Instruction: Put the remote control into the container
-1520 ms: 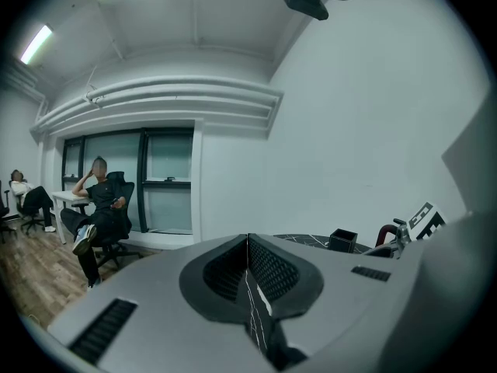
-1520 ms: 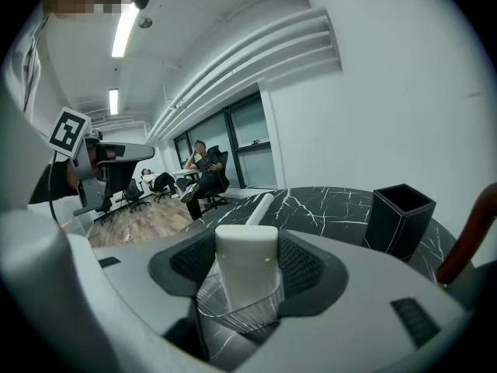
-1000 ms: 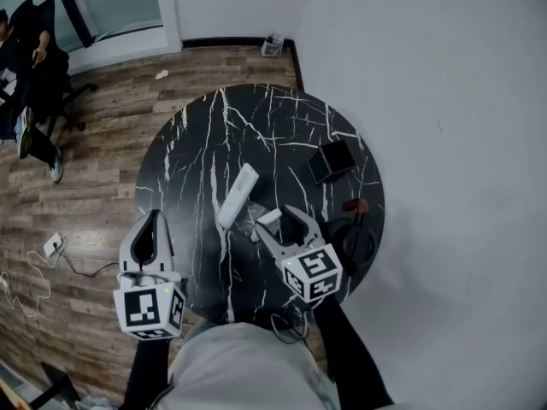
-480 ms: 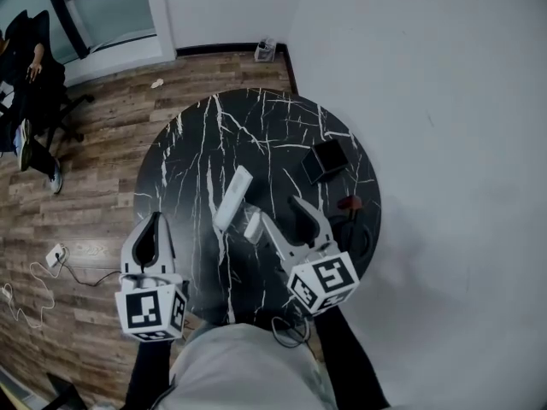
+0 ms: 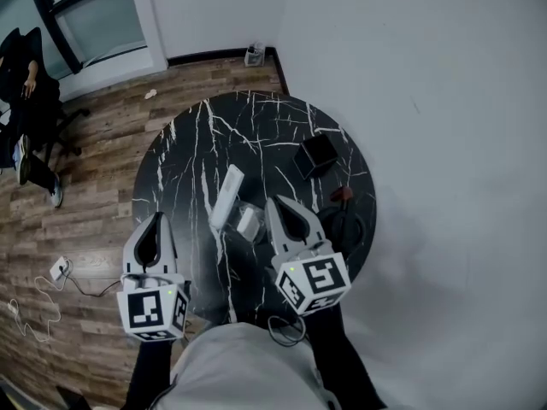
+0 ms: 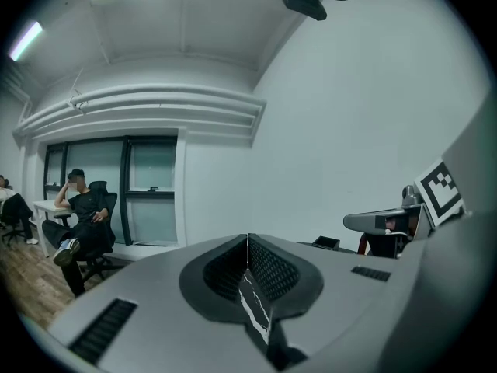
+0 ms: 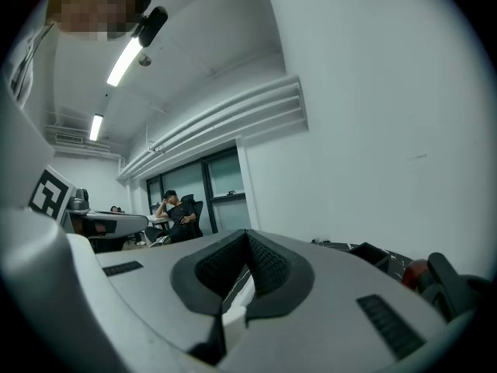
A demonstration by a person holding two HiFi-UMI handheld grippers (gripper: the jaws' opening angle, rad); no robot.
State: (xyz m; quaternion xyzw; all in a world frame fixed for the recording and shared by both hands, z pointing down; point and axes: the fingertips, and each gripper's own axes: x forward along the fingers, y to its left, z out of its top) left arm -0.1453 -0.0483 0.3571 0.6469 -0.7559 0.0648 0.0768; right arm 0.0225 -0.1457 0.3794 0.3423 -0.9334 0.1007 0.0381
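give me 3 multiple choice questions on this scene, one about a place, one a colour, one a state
1. Where is the container?
A on the floor
B on the table, on its wall side
C on a chair

2. What colour is the long remote control?
A white
B red
C blue

3. How do the left gripper jaws stand?
A wide apart
B shut on the remote control
C shut, empty

Answers: B, it stands on the marble top nearest the wall; A, it lies white against the dark top; C, the left gripper view shows the pads meeting with nothing between.
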